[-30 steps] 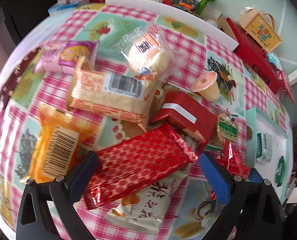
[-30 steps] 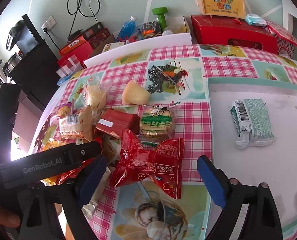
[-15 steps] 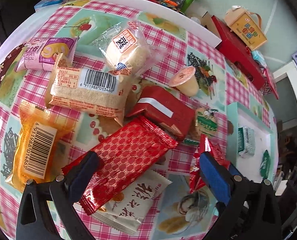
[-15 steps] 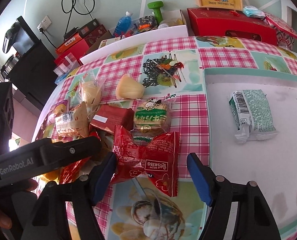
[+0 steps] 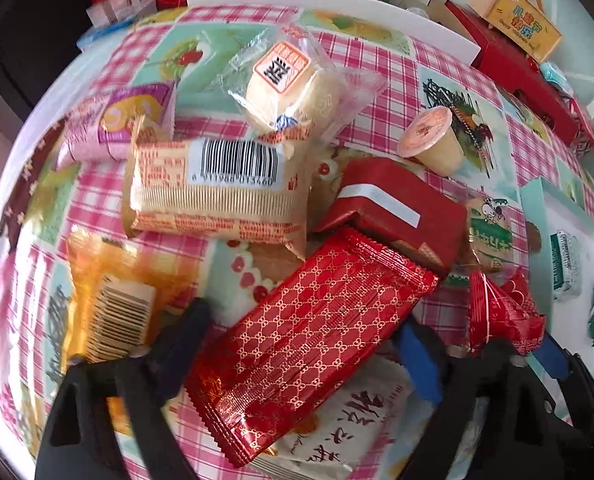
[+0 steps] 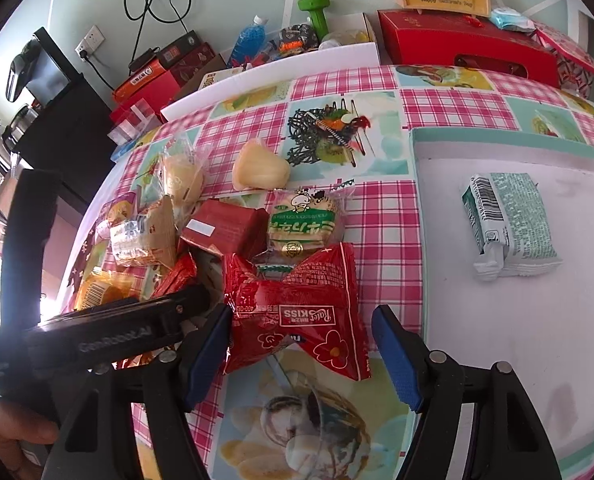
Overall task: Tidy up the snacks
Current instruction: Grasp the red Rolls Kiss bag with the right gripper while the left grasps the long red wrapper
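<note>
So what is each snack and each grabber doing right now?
left gripper: open, fingers either side of the red patterned packet
red patterned packet: lying on the pile
right gripper: open, around the red Kiss bag
red Kiss bag: on the tablecloth
green packet: flat in the tray
jelly cup: tipped over, sealed

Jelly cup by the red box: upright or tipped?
Tipped. The jelly cup lies on its side on the tablecloth, its pink foil lid facing sideways, not up; the right wrist view shows its pale body lying flat.

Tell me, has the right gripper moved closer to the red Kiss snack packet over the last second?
Yes. The right gripper has advanced toward the red Kiss packet, which now sits between its open fingers; the green packet in the tray stayed put.
</note>
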Demonstrator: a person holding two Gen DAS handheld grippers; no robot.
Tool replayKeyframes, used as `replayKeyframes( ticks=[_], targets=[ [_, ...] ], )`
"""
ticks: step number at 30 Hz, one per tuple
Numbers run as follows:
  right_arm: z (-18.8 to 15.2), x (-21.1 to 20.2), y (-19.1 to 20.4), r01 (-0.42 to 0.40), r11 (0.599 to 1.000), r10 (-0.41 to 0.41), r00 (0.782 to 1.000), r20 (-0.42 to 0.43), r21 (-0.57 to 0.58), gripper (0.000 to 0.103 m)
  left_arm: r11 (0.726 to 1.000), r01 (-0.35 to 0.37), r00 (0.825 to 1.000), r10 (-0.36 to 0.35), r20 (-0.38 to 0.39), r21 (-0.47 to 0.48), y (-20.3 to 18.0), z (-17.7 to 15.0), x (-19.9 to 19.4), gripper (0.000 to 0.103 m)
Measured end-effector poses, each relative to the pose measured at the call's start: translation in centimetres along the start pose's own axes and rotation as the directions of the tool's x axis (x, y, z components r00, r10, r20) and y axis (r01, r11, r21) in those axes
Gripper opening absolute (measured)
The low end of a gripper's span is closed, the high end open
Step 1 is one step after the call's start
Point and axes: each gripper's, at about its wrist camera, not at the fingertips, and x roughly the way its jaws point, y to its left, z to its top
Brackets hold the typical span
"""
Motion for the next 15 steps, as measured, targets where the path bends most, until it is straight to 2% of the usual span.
replayKeyframes(
  ticks=[2, 4, 6, 7, 15],
  targets=[
    [0.0, 0.0, 0.0, 0.002, 1.000, -0.002, 1.000, -0.001, -0.004, 0.074, 1.000, -0.001, 1.000, 0.001, 0.012, -0.002, -0.1, 0.2, -0.2, 0.064],
    [-0.1, 0.1, 0.1, 0.003, 1.000, -0.003, 1.000, -0.004, -0.006, 0.074, 1.000, -0.009, 1.000, 0.009, 0.021, -0.001, -0.2, 0.2, -0.2, 0.059],
    [-0.1, 0.3, 0.1, 0.005, 1.000, -0.006, 1.000, -0.013, -0.009, 0.073, 1.000, -0.017, 0.999, 0.017, 0.030, -0.004, 0.1, 0.4, -0.4, 0.047],
    [-0.2, 0.4, 0.1, 0.004, 1.000, -0.005, 1.000, -0.013, -0.009, 0.072, 1.000, -0.018, 0.999, 0.018, 0.037, -0.008, 0.2, 0.5, -0.5, 0.037],
    [-0.1, 0.3, -0.1, 0.011, 1.000, -0.011, 1.000, -0.009, -0.010, 0.063, 1.000, 0.026, 0.998, -0.026, 0.049, -0.014, 0.5, 0.3, -1.3, 0.023]
  ],
)
